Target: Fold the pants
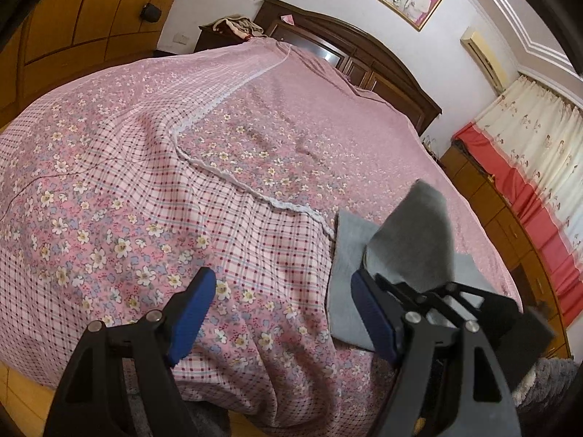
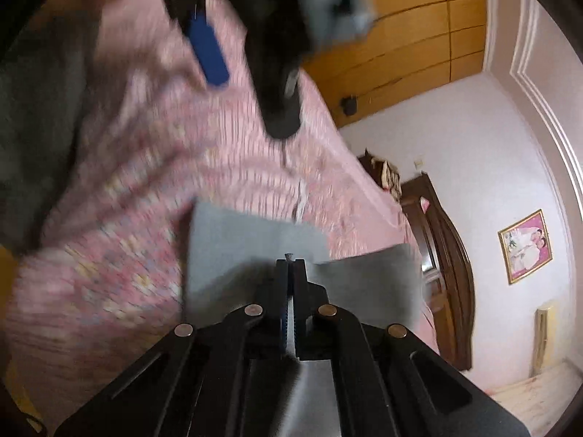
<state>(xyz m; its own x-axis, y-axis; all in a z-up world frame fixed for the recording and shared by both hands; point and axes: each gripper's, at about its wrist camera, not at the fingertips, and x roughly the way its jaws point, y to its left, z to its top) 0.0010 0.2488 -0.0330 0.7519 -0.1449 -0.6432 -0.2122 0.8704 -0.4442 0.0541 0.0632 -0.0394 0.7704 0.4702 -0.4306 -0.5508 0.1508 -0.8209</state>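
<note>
The grey pants [image 1: 348,276] lie on the pink floral bedspread [image 1: 182,182] near the bed's right front corner. My left gripper [image 1: 284,313] is open and empty, hovering just left of the pants; its blue pads [image 1: 193,309] are wide apart. My right gripper [image 2: 290,266] is shut on a lifted flap of the pants [image 2: 364,276], which rises as a dark grey peak in the left wrist view [image 1: 415,233]. The flat layer of the pants [image 2: 233,240] lies below it. The left gripper [image 2: 247,36] shows blurred at the top of the right wrist view.
A dark wooden headboard [image 1: 364,51] stands at the far end of the bed. A wooden wardrobe [image 1: 91,11] is at the left, a low wooden cabinet [image 1: 510,225] and curtains [image 1: 539,145] at the right. The bed's front edge drops to a wooden floor [image 1: 22,393].
</note>
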